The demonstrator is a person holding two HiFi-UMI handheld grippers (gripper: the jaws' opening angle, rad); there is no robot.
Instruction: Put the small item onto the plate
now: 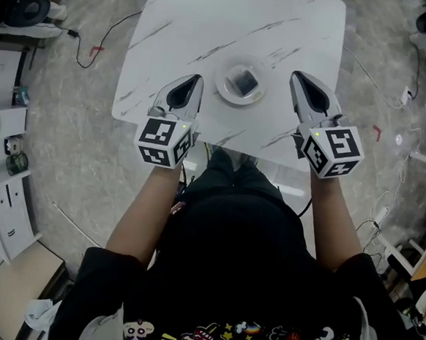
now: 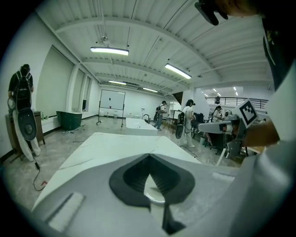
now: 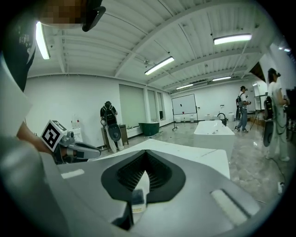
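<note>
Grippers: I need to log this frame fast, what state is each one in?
Left gripper: shut, jaw tips together, nothing held.
Right gripper: shut, jaw tips together, nothing held.
The small item sits on the plate.

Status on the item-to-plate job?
Done, it seems: the small dark square item lies on the round white plate on the white marble table. In hand: seemingly nothing; left tool and right tool are shut beside it. Left: nothing visible.
</note>
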